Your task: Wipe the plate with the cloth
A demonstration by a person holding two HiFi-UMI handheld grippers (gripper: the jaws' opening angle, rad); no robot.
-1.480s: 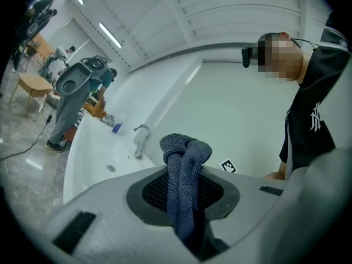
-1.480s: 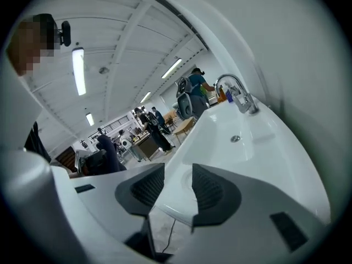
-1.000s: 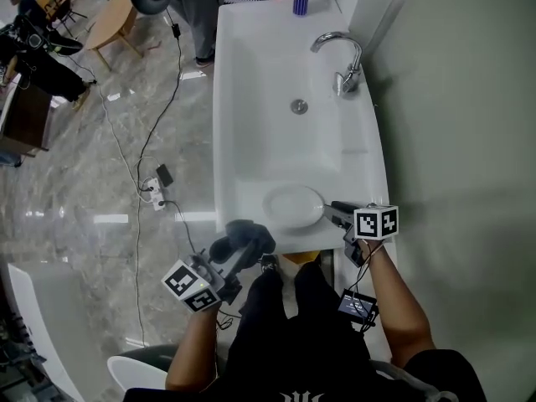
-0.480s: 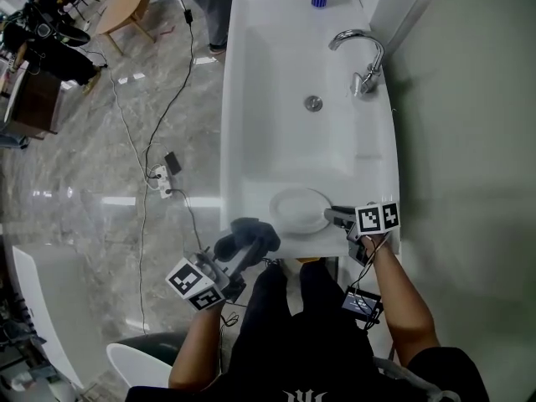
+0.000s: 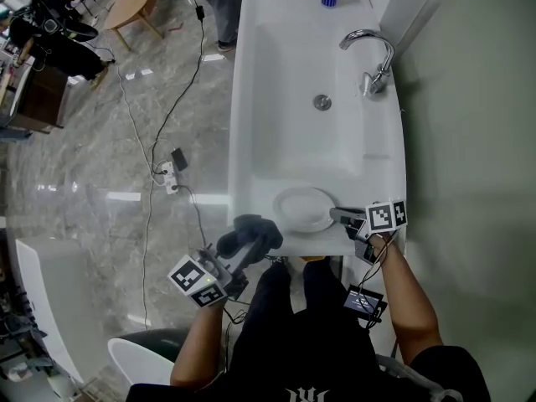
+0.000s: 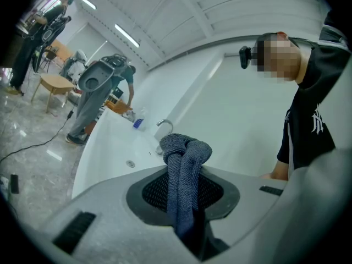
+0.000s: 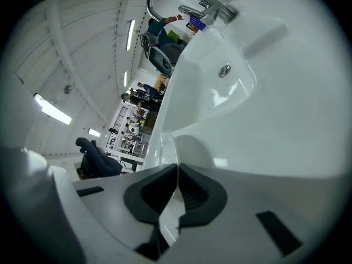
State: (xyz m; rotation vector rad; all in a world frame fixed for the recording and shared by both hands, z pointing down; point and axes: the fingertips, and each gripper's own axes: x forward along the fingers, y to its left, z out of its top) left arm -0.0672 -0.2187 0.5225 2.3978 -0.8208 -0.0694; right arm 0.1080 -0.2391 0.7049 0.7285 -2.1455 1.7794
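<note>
plate (image 5: 305,208): laid at the near end of the sink (image 5: 241,124), gripped by its right rim.
right gripper (image 7: 177,172): fingers just closed, now clamped on the plate rim.
cloth (image 6: 184,158): dark, bunched, held off the sink's near left corner, just beside the plate.
left gripper (image 6: 184,194): fingers clamped on the cloth.

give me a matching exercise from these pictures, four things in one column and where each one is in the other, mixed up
Things
1 cloth
2 plate
3 faucet
4 drain

Places
a in the floor of the sink
b clamped in the left hand-held gripper
c at the sink's near end
d on the sink's right rim

Pairs: 1-b, 2-c, 3-d, 4-a
</note>
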